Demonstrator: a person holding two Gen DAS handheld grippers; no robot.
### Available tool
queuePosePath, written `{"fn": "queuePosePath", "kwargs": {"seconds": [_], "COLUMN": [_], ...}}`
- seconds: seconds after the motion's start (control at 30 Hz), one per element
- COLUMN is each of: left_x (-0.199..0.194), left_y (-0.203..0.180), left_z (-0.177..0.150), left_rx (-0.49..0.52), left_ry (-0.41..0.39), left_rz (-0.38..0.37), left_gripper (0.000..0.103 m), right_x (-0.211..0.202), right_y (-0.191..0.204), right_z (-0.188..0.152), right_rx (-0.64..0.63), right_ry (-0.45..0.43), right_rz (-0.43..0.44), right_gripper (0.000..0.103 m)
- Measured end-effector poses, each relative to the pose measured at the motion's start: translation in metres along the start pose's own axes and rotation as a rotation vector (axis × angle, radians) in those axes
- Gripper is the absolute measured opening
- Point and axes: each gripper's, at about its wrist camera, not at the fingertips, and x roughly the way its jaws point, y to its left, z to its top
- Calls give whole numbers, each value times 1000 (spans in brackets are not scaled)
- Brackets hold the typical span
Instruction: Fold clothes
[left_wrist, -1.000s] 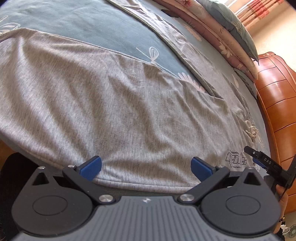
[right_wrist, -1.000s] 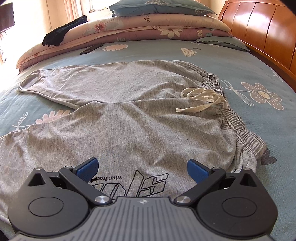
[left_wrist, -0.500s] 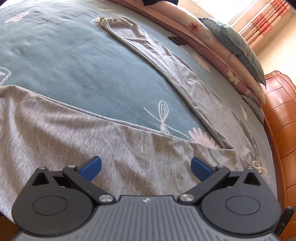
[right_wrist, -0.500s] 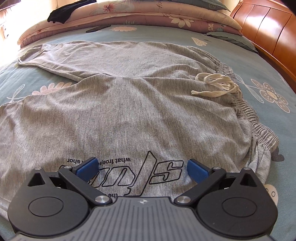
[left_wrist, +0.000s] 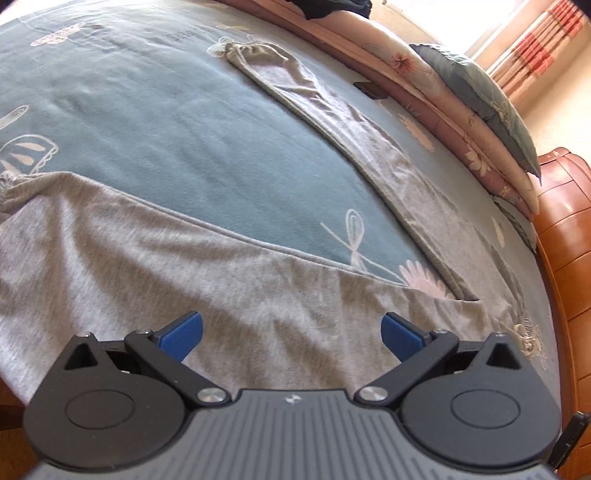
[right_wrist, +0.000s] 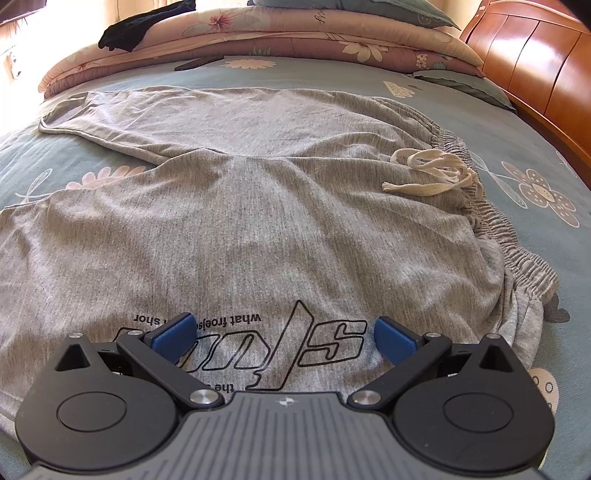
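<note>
Grey jogging trousers (right_wrist: 280, 206) lie spread flat on the bed with both legs apart. A white drawstring (right_wrist: 432, 173) rests by the elastic waistband at the right. Black printed lettering (right_wrist: 295, 343) shows on the near leg. My right gripper (right_wrist: 284, 334) is open just above that lettering, holding nothing. In the left wrist view the near leg (left_wrist: 184, 288) crosses the foreground and the far leg (left_wrist: 332, 122) runs away toward the pillows. My left gripper (left_wrist: 291, 332) is open over the near leg, with nothing between its blue fingers.
The teal floral bedsheet (left_wrist: 166, 140) shows between the two legs. A folded pink floral quilt (right_wrist: 295, 40) and pillows line the far side. A dark garment (right_wrist: 144, 27) lies on the quilt. A wooden headboard (right_wrist: 535, 70) stands at the right.
The left gripper's view has swung up and along the near leg, so the far leg and more sheet show. The right gripper's view has edged forward over the lettering. Both stay open.
</note>
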Motion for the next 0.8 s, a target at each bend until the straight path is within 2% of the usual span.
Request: {"fn": "queuePosePath", "kwargs": {"seconds": [0.07, 0.13, 0.27, 0.37, 0.43, 0.57, 0.67, 0.8], "left_x": [14, 28, 41, 30, 20, -5, -14, -12], "left_y": [-14, -21, -5, 8, 11, 9, 22, 54], "left_z": [1, 1, 1, 5, 8, 10, 3, -13], "left_rx": [22, 27, -13, -51, -60, 16, 12, -53], "left_ry": [16, 31, 38, 1, -8, -29, 3, 65], "left_rz": [-27, -18, 79, 108, 92, 70, 53, 59], "left_gripper": [102, 102, 102, 102, 102, 102, 102, 102], "right_x": [0, 0, 0, 0, 0, -1, -1, -3], "right_y": [0, 0, -1, -2, -2, 0, 1, 1], "right_z": [-1, -1, -3, -2, -2, -3, -1, 4], "right_rx": [-2, -5, -10, -11, -10, -13, -15, -6], "right_ry": [-5, -11, -20, -16, -15, -24, -17, 15], "right_rz": [1, 4, 10, 16, 17, 7, 5, 8], "right_gripper": [103, 103, 103, 103, 103, 103, 103, 103]}}
